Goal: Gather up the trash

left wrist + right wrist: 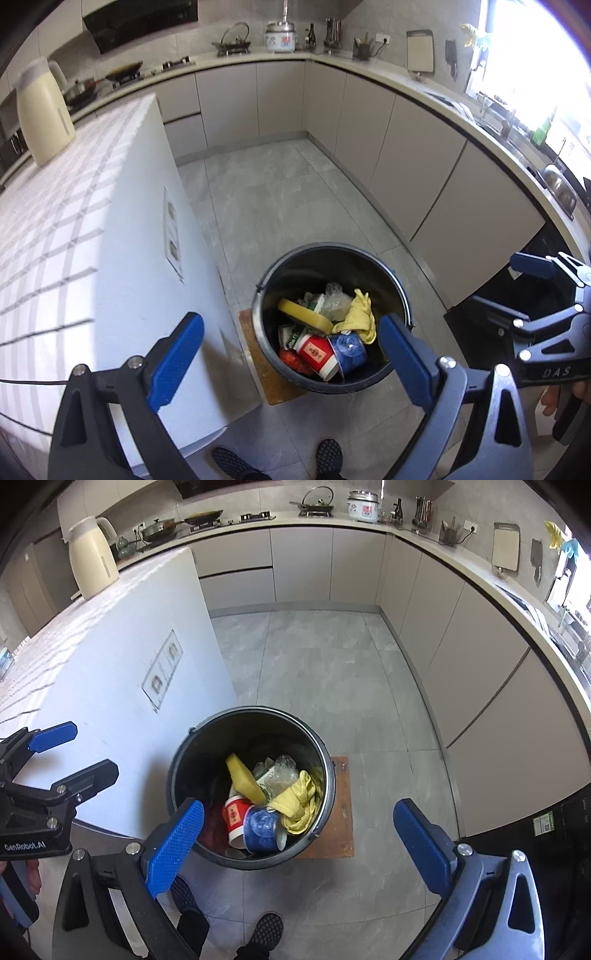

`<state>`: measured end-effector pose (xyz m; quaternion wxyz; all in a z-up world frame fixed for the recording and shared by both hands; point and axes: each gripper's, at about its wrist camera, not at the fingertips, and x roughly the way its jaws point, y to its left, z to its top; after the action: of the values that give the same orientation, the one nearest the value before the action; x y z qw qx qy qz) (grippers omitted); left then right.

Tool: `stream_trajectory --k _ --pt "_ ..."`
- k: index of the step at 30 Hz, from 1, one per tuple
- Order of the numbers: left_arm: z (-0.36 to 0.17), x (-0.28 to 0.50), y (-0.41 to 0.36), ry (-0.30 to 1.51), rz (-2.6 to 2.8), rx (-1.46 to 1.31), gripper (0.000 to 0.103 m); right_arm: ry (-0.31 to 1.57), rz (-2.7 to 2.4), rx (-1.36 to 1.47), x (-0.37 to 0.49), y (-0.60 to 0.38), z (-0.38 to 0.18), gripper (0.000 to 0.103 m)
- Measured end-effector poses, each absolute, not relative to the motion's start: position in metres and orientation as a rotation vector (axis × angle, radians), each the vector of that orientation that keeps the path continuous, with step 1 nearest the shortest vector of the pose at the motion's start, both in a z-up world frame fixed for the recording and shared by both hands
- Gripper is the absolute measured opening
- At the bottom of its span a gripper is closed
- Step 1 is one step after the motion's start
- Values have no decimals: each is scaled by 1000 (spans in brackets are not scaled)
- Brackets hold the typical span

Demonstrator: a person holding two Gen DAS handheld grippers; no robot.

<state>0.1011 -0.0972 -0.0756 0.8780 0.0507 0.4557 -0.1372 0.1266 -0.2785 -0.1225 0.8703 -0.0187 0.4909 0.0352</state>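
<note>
One dark bucket [207, 738] is counted on the floor, set on one wooden board [341, 812]. Inside it, one yellow sponge [242, 775] is seen, one yellow cloth [297, 803], one red paper cup [234, 818], one blue patterned cup [262, 827] and one crumpled clear plastic piece [282, 771]; further scraps beneath cannot be counted. Two claws are in view, the left claw [291, 356] and the right claw [299, 840], each with two blue-padded fingers held apart and empty. Two dark shoes [266, 930] are spotted below. On the island surface [92, 635], one cream jug [92, 559] is counted.
</note>
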Motion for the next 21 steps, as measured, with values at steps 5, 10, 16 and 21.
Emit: stream_trajectory --k 5,10,16,21 --pt "-44 88 -88 919 -281 106 97 997 74 -51 104 -267 -88 103" --pt "-11 73 -72 876 -249 103 97 965 76 -56 80 -258 -56 103" --pt "22 51 -55 809 -230 87 97 902 80 -54 44 -243 -13 103" --pt "41 31 -49 762 -214 105 98 852 74 -58 20 -229 19 103"
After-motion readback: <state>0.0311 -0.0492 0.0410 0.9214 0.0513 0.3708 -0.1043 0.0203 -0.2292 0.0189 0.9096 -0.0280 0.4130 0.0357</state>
